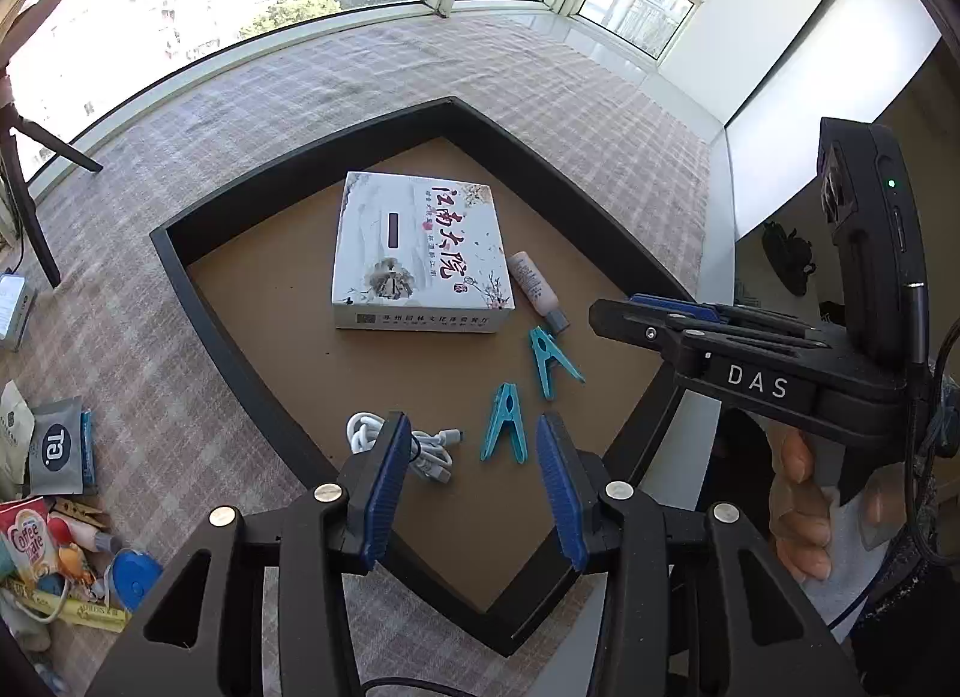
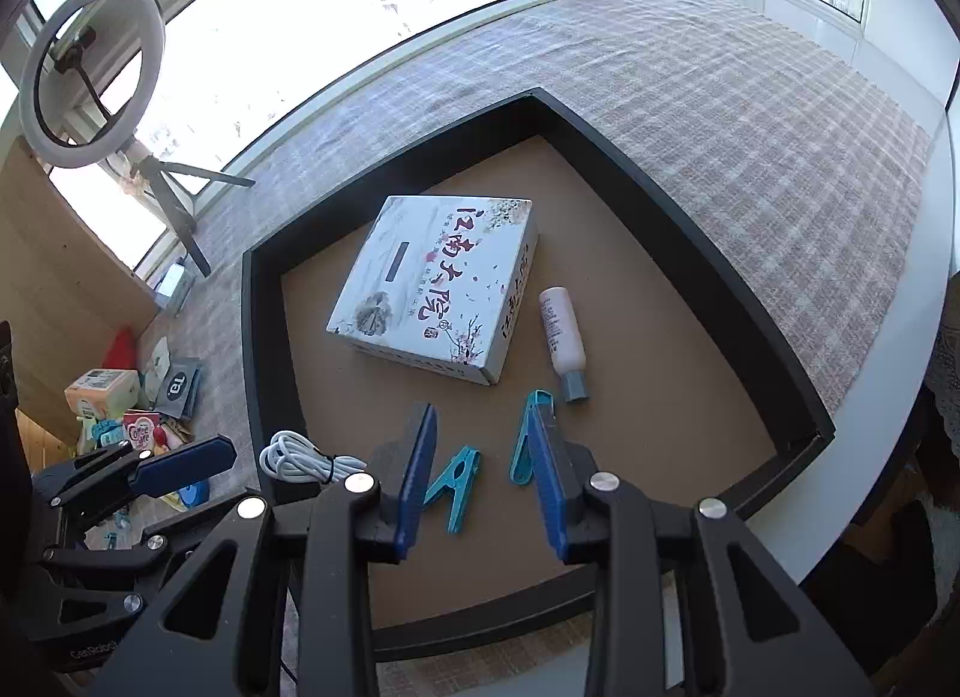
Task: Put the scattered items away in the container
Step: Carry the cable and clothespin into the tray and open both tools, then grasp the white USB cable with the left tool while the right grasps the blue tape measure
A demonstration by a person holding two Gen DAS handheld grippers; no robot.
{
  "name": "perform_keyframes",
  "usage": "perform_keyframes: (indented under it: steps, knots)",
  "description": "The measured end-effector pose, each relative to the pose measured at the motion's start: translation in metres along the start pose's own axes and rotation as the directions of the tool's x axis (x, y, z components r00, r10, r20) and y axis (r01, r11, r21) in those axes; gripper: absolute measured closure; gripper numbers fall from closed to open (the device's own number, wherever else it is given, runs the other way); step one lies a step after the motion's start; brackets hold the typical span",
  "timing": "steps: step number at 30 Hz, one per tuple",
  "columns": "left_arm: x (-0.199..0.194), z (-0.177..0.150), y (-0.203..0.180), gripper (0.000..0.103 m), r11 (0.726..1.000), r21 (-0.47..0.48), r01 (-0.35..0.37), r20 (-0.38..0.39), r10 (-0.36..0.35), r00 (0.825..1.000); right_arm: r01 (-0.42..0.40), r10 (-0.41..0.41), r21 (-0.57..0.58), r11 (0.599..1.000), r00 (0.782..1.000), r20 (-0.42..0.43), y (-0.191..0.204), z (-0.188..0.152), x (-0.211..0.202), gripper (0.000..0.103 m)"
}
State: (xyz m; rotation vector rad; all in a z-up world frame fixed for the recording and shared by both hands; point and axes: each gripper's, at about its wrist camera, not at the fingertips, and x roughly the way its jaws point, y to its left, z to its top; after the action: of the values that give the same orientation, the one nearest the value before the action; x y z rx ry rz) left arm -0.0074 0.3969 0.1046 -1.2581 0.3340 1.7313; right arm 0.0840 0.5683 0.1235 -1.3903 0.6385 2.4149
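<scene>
A black-walled tray [image 1: 270,199] [image 2: 660,157] with a brown floor lies on the checked cloth. In it are a white printed box [image 1: 420,253] [image 2: 432,289], a small pale bottle [image 1: 537,289] [image 2: 561,331], two teal clothes pegs [image 1: 504,424] [image 1: 549,358] and a coiled white cable [image 1: 432,451] [image 2: 294,457]. My left gripper [image 1: 474,421] hangs open above the tray's near corner, over the cable and one peg, holding nothing. My right gripper [image 2: 485,409] is open and empty too, above the pegs [image 2: 459,478]; its right finger hides part of the second peg [image 2: 528,439].
A pile of loose items, sachets [image 1: 57,445], a wooden peg and a blue round thing [image 1: 132,577], lies on the cloth left of the tray [image 2: 132,415]. A ring light on a tripod [image 2: 90,73] stands by the window. A hand [image 1: 798,511] holds the right gripper.
</scene>
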Motion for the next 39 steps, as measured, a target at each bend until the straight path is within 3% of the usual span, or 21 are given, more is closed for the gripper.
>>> perform_keyframes:
  steps: [6,11,15,20,25,28,33,39]
  knots:
    - [-0.017,-0.023,0.033,0.062,0.992,-0.097,-0.075,0.038,0.079,0.996,-0.051,0.051,-0.093,0.994,0.999,-0.006,0.035,0.001,0.005,0.071]
    - [-0.037,-0.057,0.086,0.062,0.957,-0.256,-0.138,0.049,0.155,0.987,-0.112,0.106,-0.193,0.975,0.993,-0.041,0.074,-0.003,0.017,0.071]
    - [-0.058,-0.092,0.133,0.062,0.891,-0.413,-0.188,0.051,0.229,0.972,-0.165,0.148,-0.303,0.939,0.986,-0.076,0.111,-0.010,0.025,0.071]
    - [-0.081,-0.141,0.183,0.062,0.778,-0.590,-0.215,0.048,0.299,0.953,-0.234,0.195,-0.444,0.865,0.972,-0.132,0.161,-0.024,0.037,0.072]
    - [-0.092,-0.182,0.219,0.063,0.657,-0.727,-0.200,0.043,0.334,0.941,-0.284,0.207,-0.540,0.792,0.958,-0.200,0.204,-0.038,0.056,0.071]
    - [-0.098,-0.195,0.236,0.064,0.600,-0.784,-0.160,0.061,0.331,0.942,-0.313,0.215,-0.573,0.758,0.948,-0.233,0.224,-0.044,0.065,0.072]
    - [-0.101,-0.194,0.251,0.064,0.544,-0.831,-0.120,0.092,0.347,0.933,-0.342,0.209,-0.610,0.715,0.937,-0.280,0.251,-0.055,0.081,0.072]
    - [-0.092,-0.191,0.270,0.069,0.495,-0.865,-0.080,0.101,0.328,0.939,-0.355,0.183,-0.650,0.672,0.930,-0.319,0.270,-0.067,0.098,0.071]
